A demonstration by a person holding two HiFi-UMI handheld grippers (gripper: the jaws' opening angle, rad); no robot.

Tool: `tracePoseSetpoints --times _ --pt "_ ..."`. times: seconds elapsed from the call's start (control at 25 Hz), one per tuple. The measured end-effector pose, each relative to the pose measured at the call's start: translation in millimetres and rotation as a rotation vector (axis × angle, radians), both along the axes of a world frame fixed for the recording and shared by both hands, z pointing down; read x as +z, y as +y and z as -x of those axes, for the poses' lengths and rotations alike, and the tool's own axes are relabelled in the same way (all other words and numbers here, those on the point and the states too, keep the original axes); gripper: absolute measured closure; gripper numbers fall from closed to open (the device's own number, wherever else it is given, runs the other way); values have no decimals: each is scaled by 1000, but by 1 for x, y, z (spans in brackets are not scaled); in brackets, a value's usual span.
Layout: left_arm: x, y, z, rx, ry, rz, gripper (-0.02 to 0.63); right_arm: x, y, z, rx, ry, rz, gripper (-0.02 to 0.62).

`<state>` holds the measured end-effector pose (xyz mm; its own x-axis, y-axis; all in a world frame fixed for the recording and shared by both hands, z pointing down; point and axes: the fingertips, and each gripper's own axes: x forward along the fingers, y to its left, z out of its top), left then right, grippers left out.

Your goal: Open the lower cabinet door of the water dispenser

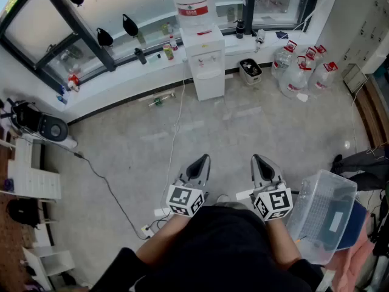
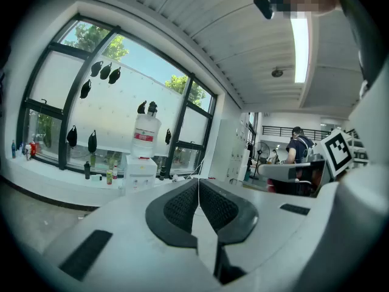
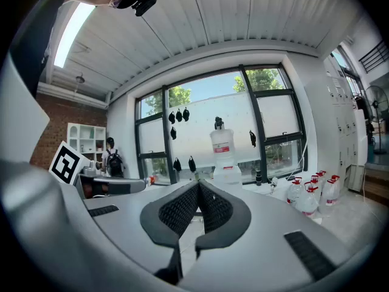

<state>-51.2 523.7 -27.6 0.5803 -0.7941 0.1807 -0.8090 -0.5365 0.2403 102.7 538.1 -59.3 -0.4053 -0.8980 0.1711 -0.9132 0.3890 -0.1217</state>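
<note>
Approach step is in hand: left tool and right tool are held fully shut and empty, near, well apart from the water dispenser at the far wall, its lower cabinet door seemingly closed. Next, the floor must be crossed and one tool opened at the door's edge. A cable is noted left of the path, a bin just right of the dispenser, spare bottles far right; the door itself looks unblocked

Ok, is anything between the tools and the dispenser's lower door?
Nothing: bare floor lies between the left tool, the right tool and the lower door of the water dispenser. A cable trails left of that line; a bin and water jugs stand right of the dispenser.
</note>
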Motion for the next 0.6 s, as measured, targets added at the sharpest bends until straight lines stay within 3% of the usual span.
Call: tracePoseSetpoints --times 0.6 --pt "-2 5 4 -7 3 -14 600 1 6 -17 58 -17 -4 598"
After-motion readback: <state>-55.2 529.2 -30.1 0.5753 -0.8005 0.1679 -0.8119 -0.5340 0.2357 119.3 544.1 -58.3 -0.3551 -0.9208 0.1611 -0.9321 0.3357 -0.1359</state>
